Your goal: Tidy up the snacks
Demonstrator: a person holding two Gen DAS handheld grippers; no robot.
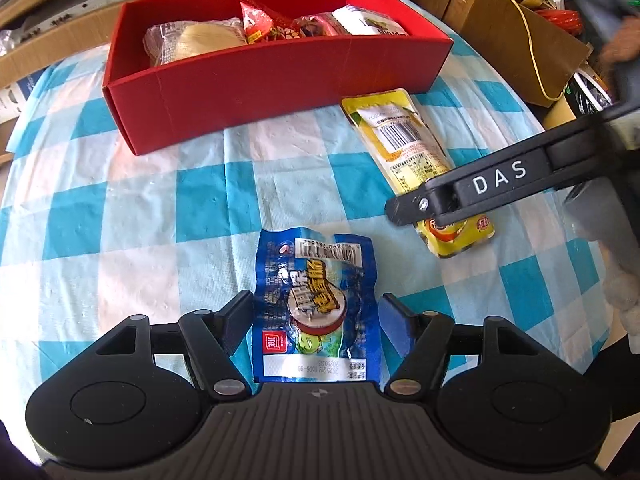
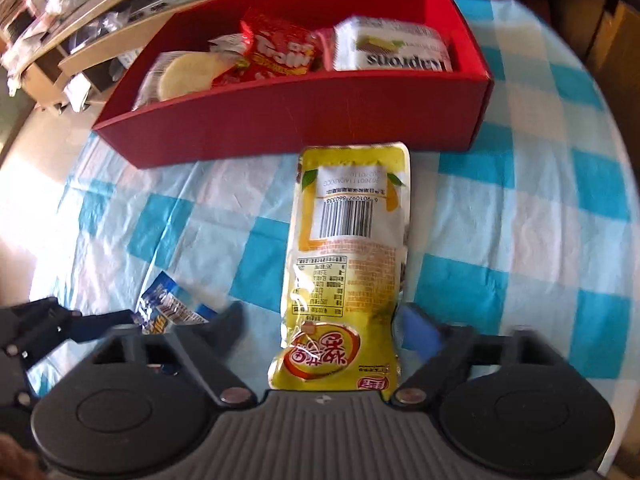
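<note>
Here, crinkly blue foil packet [image 1: 316, 308] on checked cloth [image 1: 160, 208]

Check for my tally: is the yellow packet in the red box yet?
Out. The yellow packet lies flat on the checked cloth, just in front of the red box.

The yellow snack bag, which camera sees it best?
The right wrist view: the yellow snack bag fills the middle, whole, barcode side up, lying between the right gripper's open jaws. In the left wrist view it lies off to the right, and that gripper's dark finger crosses its lower end.
</note>
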